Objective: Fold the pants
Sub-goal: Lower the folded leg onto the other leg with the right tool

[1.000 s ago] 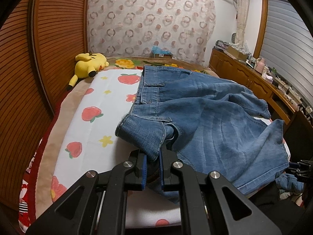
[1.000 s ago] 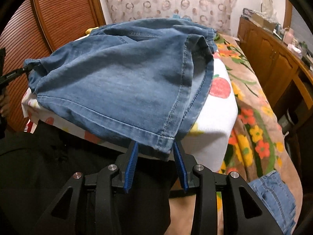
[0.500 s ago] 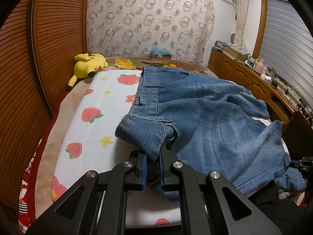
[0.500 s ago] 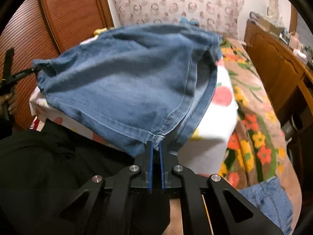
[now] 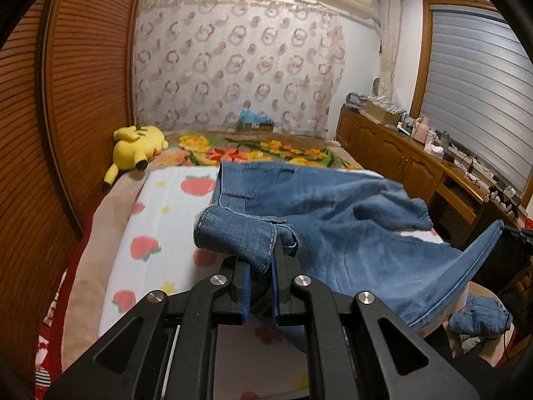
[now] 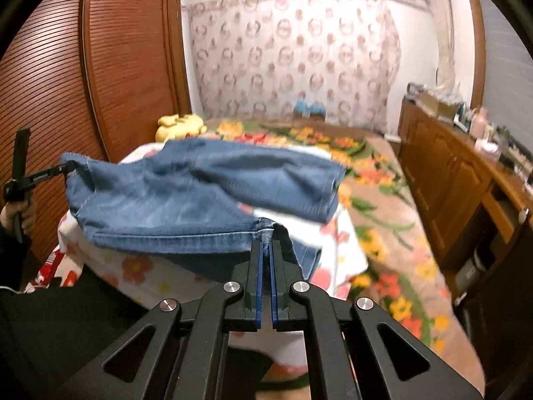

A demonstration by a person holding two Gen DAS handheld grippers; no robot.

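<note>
Your right gripper point(image 6: 265, 250) pinches only the hem's edge of the blue denim pants point(image 6: 200, 196); your left gripper point(image 5: 259, 271) clamps a thicker cuff, so an uneven lift may slip the hem free.

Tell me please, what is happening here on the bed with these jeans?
A person is folding a pair of denim pants on a bed, with a hand-held gripper in each hand. The left gripper is shut on a rolled corner of the denim. The right gripper is shut on the hem seam at the opposite corner. Both pinched corners are off the bed, while the far part of the pants lies on the strawberry sheet. No fold is laid down yet.
</note>
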